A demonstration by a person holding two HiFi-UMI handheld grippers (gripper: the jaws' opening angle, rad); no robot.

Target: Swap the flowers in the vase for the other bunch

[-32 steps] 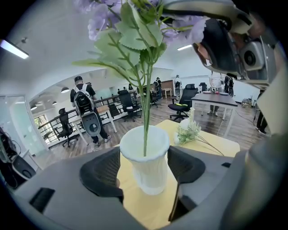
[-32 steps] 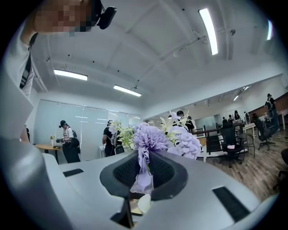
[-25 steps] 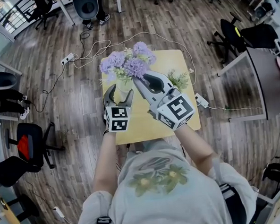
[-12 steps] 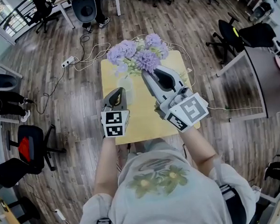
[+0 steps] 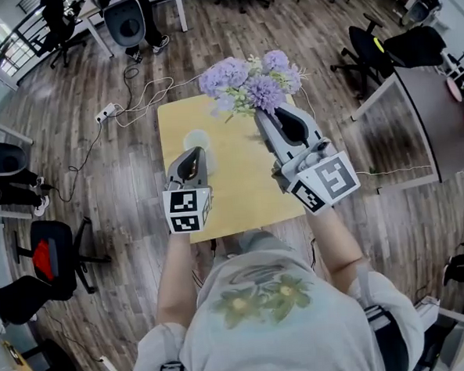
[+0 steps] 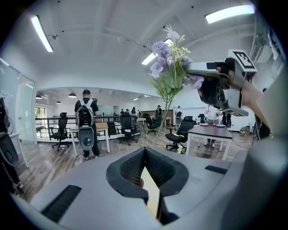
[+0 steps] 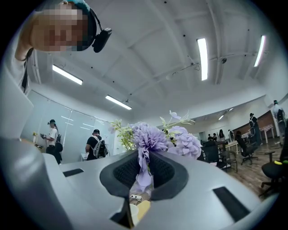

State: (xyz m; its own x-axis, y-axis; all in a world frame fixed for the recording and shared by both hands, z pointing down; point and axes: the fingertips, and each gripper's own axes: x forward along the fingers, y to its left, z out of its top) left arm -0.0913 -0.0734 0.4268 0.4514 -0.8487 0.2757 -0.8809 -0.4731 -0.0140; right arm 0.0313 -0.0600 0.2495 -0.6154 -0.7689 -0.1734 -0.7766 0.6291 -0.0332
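Two grippers are sharing the work, and by my reading the first step, getting the old flowers out of the vase, is just finishing. The right gripper point(image 5: 260, 113) is pinching the purple flower bunch point(image 5: 249, 82) low on its stems, with its jaws pressing on the stems and a lilac ribbon. It is holding the bunch up in the air above the far side of the yellow worktop point(image 5: 240, 196). In the left gripper view the green stems are hanging free, touching nothing. The clear glass vase point(image 5: 197, 139) is standing upright and empty on the worktop. It is right at the tip of the left gripper point(image 5: 194, 153), whose jaws are pressed together with nothing between them. The replacement bunch is not showing in any view; it may be lying beneath the right gripper's body, but I cannot tell. Next, as I judge it, the purple bunch is needing a resting place on the worktop well apart from the vase, and there the right jaws are needing to spread. After that, one gripper is having to find the other bunch and thread its stems down into the vase. The other gripper is probably best steadying the glass against tipping.
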